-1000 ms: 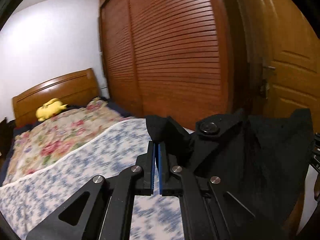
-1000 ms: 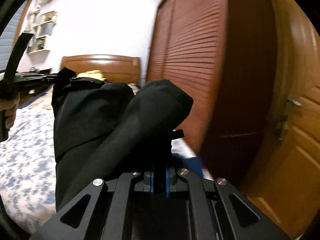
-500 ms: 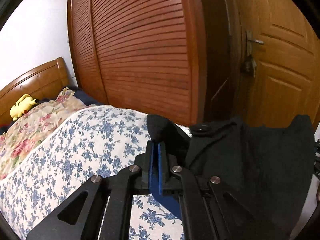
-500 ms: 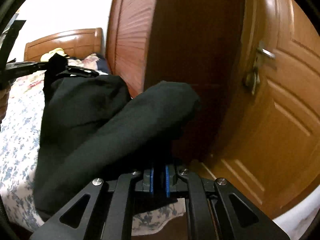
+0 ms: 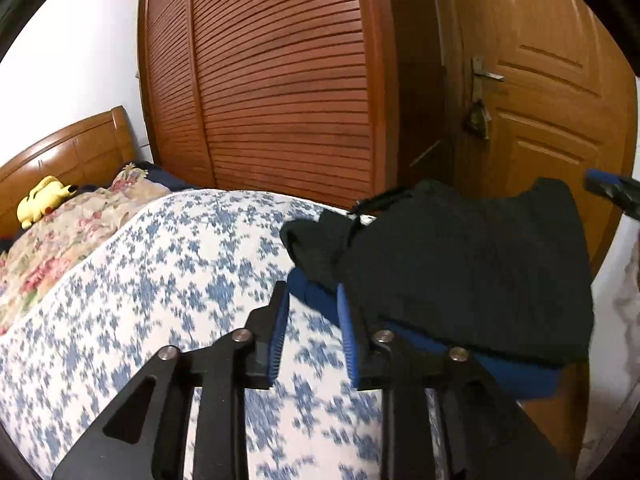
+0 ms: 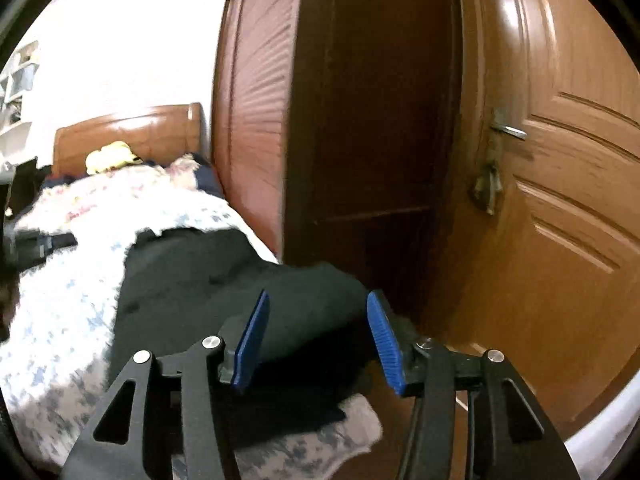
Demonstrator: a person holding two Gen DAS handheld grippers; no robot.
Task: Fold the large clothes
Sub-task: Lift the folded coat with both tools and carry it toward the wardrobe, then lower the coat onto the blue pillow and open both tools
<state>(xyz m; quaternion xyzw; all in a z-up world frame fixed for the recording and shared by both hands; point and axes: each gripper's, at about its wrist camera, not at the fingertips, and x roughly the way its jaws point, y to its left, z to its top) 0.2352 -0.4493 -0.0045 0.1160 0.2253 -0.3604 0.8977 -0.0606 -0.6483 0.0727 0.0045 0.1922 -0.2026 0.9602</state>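
Release of a folded garment at the bed's corner. The left gripper (image 5: pixel 312 336), its blue-padded jaws opening, has nothing between them; the black, heavy-looking folded garment (image 5: pixel 464 272) lies just to its right, touching the outside of its right finger, with a blue strip of bedding (image 5: pixel 316 298) ahead. The right gripper (image 6: pixel 316 340), jaws likewise opening, straddles a rolled end of the same garment (image 6: pixel 200 280), the pads apparently clear of the cloth. The garment rests on the blue-flowered white bedspread (image 5: pixel 160 280), which spreads ahead and to the left of the left gripper. Risk, as judged: so near the edge by the wooden door (image 6: pixel 560 200), the bundle may slide off or unroll; withdrawing fingers could snag a fold and drag it open.
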